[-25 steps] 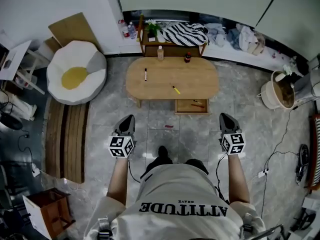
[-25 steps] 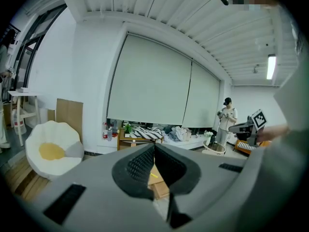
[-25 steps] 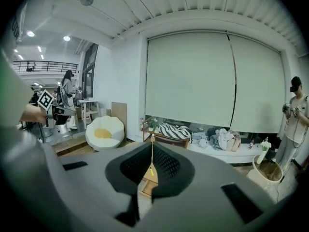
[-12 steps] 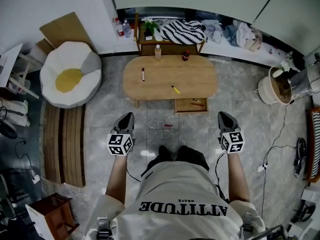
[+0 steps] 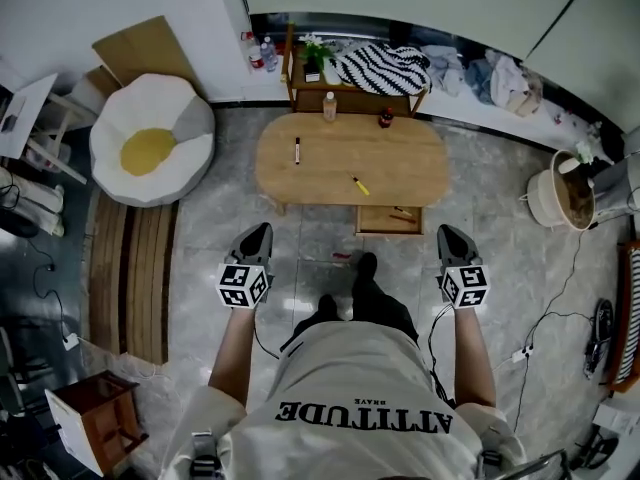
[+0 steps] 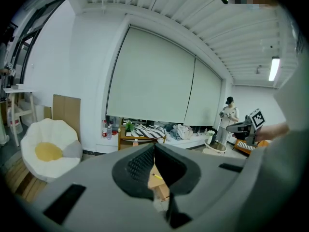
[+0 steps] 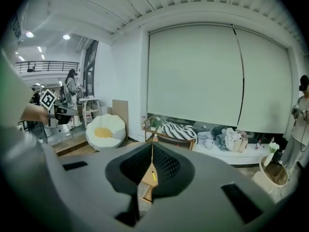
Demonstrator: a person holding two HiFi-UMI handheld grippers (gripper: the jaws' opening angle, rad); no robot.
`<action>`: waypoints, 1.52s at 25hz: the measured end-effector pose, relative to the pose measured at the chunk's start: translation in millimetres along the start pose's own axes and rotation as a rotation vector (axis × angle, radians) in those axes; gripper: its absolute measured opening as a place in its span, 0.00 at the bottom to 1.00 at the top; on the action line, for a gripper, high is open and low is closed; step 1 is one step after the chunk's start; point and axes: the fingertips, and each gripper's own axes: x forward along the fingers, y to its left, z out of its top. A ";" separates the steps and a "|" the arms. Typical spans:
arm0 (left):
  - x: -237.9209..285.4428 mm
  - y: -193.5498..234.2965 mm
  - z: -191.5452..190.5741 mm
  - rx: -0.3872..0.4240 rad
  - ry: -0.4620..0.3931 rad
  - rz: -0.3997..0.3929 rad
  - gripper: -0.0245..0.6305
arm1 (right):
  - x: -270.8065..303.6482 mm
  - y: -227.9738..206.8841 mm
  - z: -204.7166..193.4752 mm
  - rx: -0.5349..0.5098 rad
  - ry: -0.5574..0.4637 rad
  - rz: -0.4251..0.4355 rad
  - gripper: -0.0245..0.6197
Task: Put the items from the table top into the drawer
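Observation:
An oval wooden table (image 5: 400, 163) stands ahead of me. On it lie a dark pen (image 5: 297, 150) and a yellow marker (image 5: 356, 185). A pale bottle (image 5: 329, 108) and a small dark bottle (image 5: 386, 118) stand at its far edge. The drawer (image 5: 390, 220) is pulled open under the table's near side, with a small item inside. My left gripper (image 5: 258, 232) and right gripper (image 5: 447, 232) are held side by side over the floor, well short of the table, both shut and empty. The yellow marker (image 7: 154, 176) shows past the closed jaws in the right gripper view.
A small red thing (image 5: 342, 257) lies on the floor before the table. A white beanbag (image 5: 150, 138) sits at left beside wooden planks (image 5: 130, 278). A low shelf (image 5: 350, 83) with striped cloth stands behind the table, and a basket (image 5: 558, 196) at right. Cables trail on the floor at right.
The person has stepped toward the table, one foot now forward between the grippers. Both grippers came along, still shut and level with each other.

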 end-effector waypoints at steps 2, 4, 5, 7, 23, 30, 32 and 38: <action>8.9 2.9 4.1 0.001 -0.002 0.014 0.07 | 16.6 -5.4 5.5 -0.002 -0.006 0.019 0.07; 17.3 6.1 8.1 -0.007 -0.006 0.035 0.07 | 34.8 -10.8 11.0 -0.011 -0.007 0.043 0.07; 21.8 6.8 9.7 -0.012 -0.007 0.046 0.07 | 43.0 -14.5 13.9 -0.016 -0.006 0.054 0.07; 32.6 6.5 12.6 -0.020 -0.005 0.063 0.07 | 58.7 -23.4 20.5 -0.030 -0.005 0.075 0.07; 158.1 -19.4 28.0 -0.037 0.027 0.151 0.07 | 177.2 -110.8 24.1 -0.086 0.063 0.247 0.07; 206.2 -28.4 18.5 -0.050 0.074 0.169 0.07 | 214.4 -129.9 3.1 -0.065 0.109 0.300 0.07; 216.4 -30.9 15.9 -0.054 0.086 0.169 0.07 | 221.4 -133.0 -2.7 -0.055 0.123 0.308 0.07; 239.6 -23.5 8.2 -0.064 0.126 0.168 0.07 | 240.5 -137.4 -15.8 -0.025 0.156 0.316 0.07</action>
